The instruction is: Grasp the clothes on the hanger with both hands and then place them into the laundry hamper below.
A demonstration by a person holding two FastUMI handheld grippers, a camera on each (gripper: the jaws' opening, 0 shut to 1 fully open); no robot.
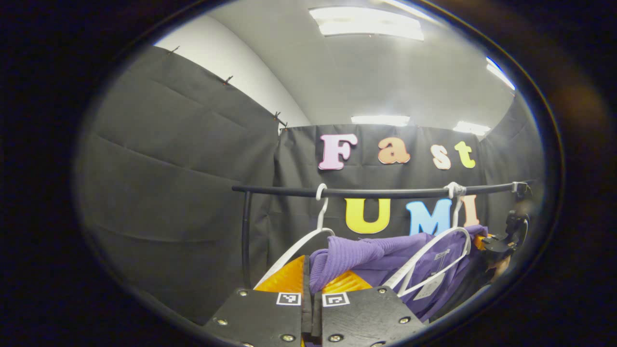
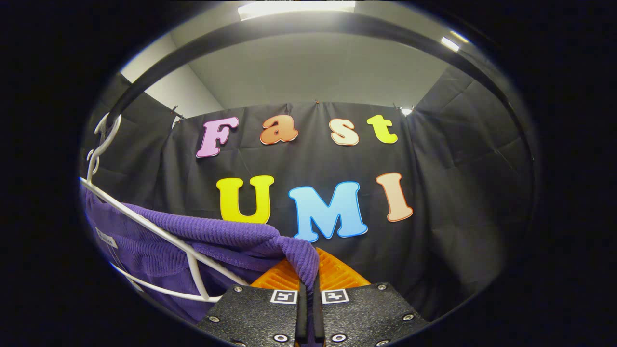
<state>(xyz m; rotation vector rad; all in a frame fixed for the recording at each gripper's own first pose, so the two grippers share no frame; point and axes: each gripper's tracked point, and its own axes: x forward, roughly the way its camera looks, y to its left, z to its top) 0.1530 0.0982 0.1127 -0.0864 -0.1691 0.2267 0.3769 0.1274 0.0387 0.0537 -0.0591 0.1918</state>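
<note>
- Rail [image 1: 385, 193] of dark metal runs across the booth in my left gripper view, carried on an upright post [image 1: 246, 236] at its near end; in my right gripper view the same rail [image 2: 289, 26] arcs close overhead.
- Purple knit garment [image 1: 381, 255], the clothing I am handling, stretches below the rail between my two grippers, bunched into a ribbed fold at each end; a pale tag [image 1: 430, 284] hangs from it low in my left gripper view. In my right gripper view the garment [image 2: 159, 250] drapes from the lower left up to my fingers.
- White hangers hook over the rail: one [image 1: 308, 231] beside my left gripper, another [image 1: 443, 250] farther along with the purple fabric lying against it. In my right gripper view a white hanger [image 2: 144, 226] crosses the cloth at the left edge.
- Left gripper [image 1: 311, 282]: fingers drawn nearly together, pinching a fold of the purple knit between them.
- Right gripper [image 2: 308, 282]: fingers closed to a narrow slit, a strip of the purple knit clamped between them and running down through the gap.
- Far off at the right edge of my left gripper view, my other gripper [image 1: 503, 238] meets the garment's far end, its jaws too small to read there.
</note>
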